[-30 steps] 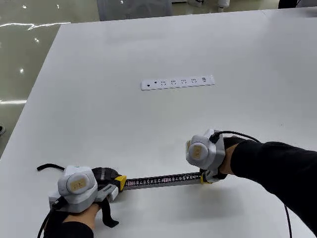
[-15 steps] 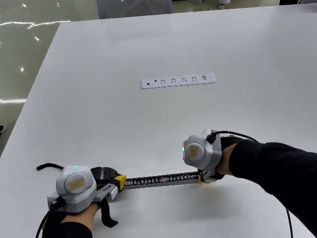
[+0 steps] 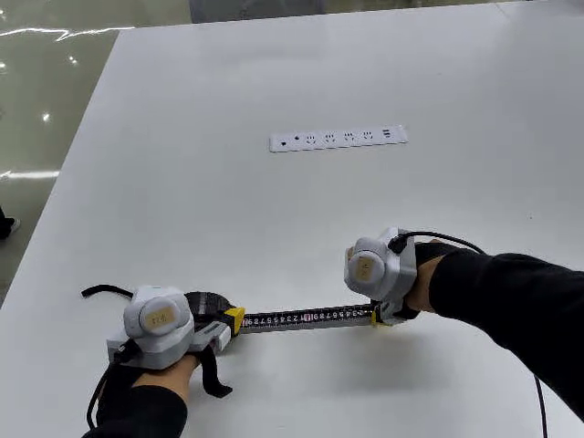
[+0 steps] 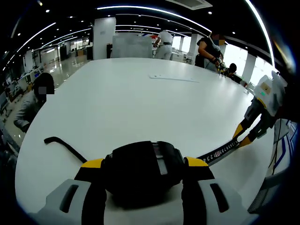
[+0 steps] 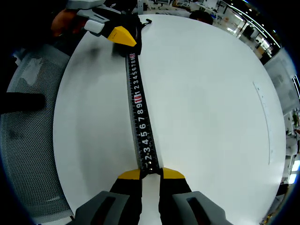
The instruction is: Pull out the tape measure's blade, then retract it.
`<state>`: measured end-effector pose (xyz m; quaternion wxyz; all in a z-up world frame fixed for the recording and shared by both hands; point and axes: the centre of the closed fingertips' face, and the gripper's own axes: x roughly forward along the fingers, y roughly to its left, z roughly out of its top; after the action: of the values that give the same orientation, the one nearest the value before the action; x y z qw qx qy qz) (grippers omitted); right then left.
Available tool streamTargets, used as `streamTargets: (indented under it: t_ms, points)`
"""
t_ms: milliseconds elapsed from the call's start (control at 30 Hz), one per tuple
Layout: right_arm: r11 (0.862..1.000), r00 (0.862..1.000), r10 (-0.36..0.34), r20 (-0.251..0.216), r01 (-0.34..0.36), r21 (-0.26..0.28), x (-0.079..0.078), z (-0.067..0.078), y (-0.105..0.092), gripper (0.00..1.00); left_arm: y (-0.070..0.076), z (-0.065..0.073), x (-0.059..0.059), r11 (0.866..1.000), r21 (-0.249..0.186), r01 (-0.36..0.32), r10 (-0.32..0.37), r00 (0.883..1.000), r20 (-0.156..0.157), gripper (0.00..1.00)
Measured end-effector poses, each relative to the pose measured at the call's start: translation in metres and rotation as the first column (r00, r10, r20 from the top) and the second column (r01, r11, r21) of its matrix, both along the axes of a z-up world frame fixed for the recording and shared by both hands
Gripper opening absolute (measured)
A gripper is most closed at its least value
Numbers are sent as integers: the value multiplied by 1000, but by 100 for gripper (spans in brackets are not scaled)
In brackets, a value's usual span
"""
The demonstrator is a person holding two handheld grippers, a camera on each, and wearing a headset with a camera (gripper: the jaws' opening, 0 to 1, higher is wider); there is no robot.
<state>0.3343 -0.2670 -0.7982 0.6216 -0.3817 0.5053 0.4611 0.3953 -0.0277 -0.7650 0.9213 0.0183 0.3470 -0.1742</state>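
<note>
Clamped tape measure (image 3: 203,307) in left gripper (image 4: 143,164) jaws, pinched blade (image 5: 139,112) tip in right gripper (image 5: 150,174) jaws; held it extended, not yet retracted.

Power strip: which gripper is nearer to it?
Right. The right gripper, on the blade tip, lies nearly opposite the power strip; the left gripper, on the case, is farther aside.

Blade (image 5: 139,112) tip hidden between the closed fingers (image 5: 129,176) of the right gripper (image 5: 151,172).
</note>
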Motion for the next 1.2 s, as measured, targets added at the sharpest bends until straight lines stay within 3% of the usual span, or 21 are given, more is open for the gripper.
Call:
streamTargets:
  t_ms: [567, 900, 1200]
  points:
    - [1000, 1000, -19, -9, 19, -18, 2, -1, 5, 8, 1, -1, 1, 1000, 4, 1, -1, 1000, -14, 60]
    - [999, 1000, -13, -3, 13, -32, 3, -1, 12, 8, 1, -1, 1, 1000, 5, 8, -8, 1000, -2, 60]
    - [1000, 1000, -7, 1, 7, -12, 4, -2, 15, 8, -1, -1, 2, 1000, 2, 21, -21, 1000, 4, 60]
